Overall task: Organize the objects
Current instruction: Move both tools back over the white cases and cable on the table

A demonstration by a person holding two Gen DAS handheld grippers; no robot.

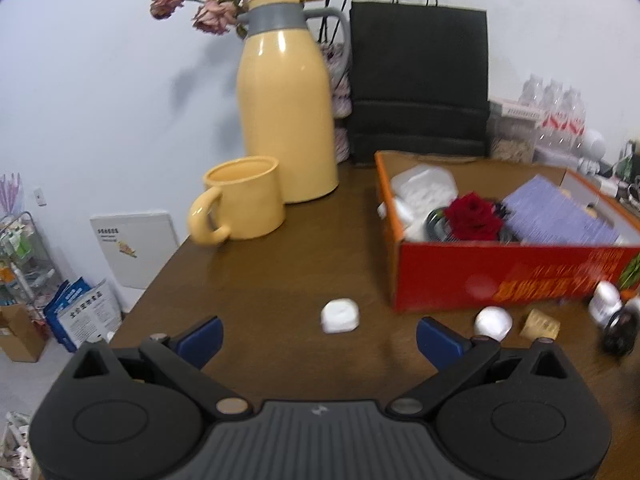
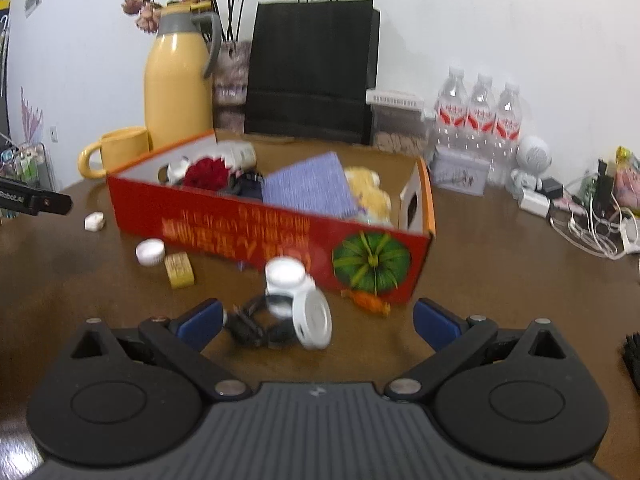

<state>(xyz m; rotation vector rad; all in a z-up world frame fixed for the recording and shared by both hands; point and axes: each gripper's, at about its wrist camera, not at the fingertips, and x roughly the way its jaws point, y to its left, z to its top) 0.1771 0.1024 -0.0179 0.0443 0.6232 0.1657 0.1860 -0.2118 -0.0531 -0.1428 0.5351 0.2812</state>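
Note:
A red cardboard box [image 1: 500, 276] [image 2: 256, 224] stands on the brown table and holds a red flower [image 1: 472, 216] [image 2: 208, 174], a purple booklet [image 2: 312, 188] and other items. My left gripper [image 1: 320, 338] is open just short of a small white case [image 1: 340, 315] [image 2: 94, 221]. A white round cap [image 1: 493, 322] [image 2: 150, 252] and a tan block [image 1: 540, 324] [image 2: 179, 270] lie in front of the box. My right gripper [image 2: 318, 322] is open, with two white jars [image 2: 298, 296] and a black round object [image 2: 256, 326] between its fingers.
A yellow jug [image 1: 286, 120] [image 2: 178, 80], yellow mug [image 1: 240, 200] [image 2: 120, 152], dried flowers and a black paper bag [image 1: 418, 84] [image 2: 312, 68] line the back. Water bottles [image 2: 480, 116], a tin, a small white figure and cables [image 2: 592, 220] fill the right. The table's left edge [image 1: 152, 292] drops to floor clutter.

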